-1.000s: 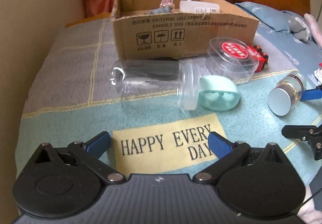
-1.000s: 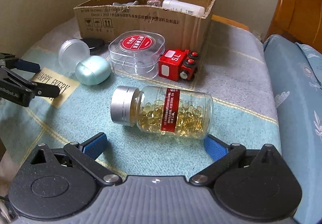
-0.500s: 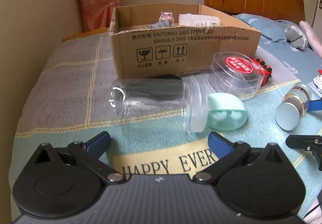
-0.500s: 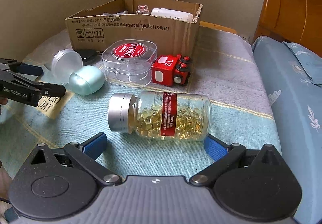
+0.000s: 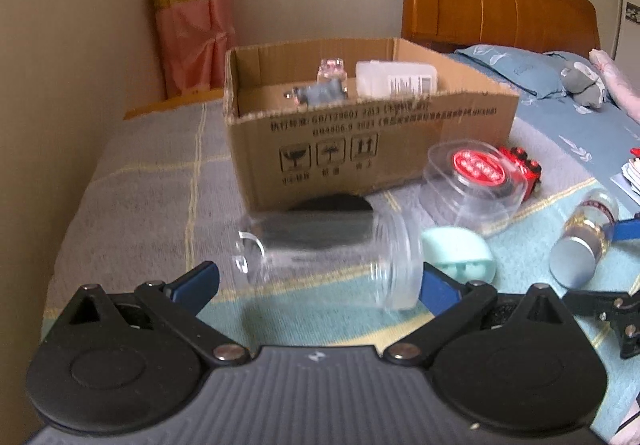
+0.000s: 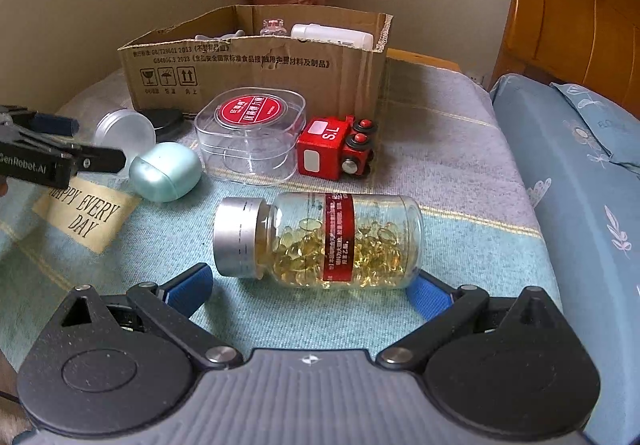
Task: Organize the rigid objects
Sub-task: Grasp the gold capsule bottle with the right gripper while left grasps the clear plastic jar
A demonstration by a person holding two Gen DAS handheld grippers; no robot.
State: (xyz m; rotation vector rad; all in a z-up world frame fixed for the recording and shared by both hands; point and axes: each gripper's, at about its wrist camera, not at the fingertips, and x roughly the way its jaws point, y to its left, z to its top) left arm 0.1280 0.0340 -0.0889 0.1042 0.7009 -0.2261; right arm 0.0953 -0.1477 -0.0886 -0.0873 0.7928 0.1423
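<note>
A clear plastic jar [image 5: 332,253] lies on its side, mouth to the right, between the open fingers of my left gripper [image 5: 318,281]; the jar also shows in the right wrist view [image 6: 126,133]. A capsule bottle [image 6: 320,241] with a silver cap and red label lies on its side between the open fingers of my right gripper [image 6: 308,291]; the bottle also shows in the left wrist view [image 5: 584,237]. An open cardboard box [image 5: 372,149] stands behind, holding a white bottle [image 5: 394,83] and small items.
A mint green case [image 6: 164,171], a clear square box with a red label [image 6: 250,135], a red toy train [image 6: 336,153] and a black lid [image 6: 166,121] lie in front of the box. A blue pillow [image 6: 580,149] and a wooden headboard [image 6: 576,5] are at the right.
My left gripper has moved forward until the clear jar lies between its fingers. My right gripper has moved forward to the capsule bottle. Both stay open.
</note>
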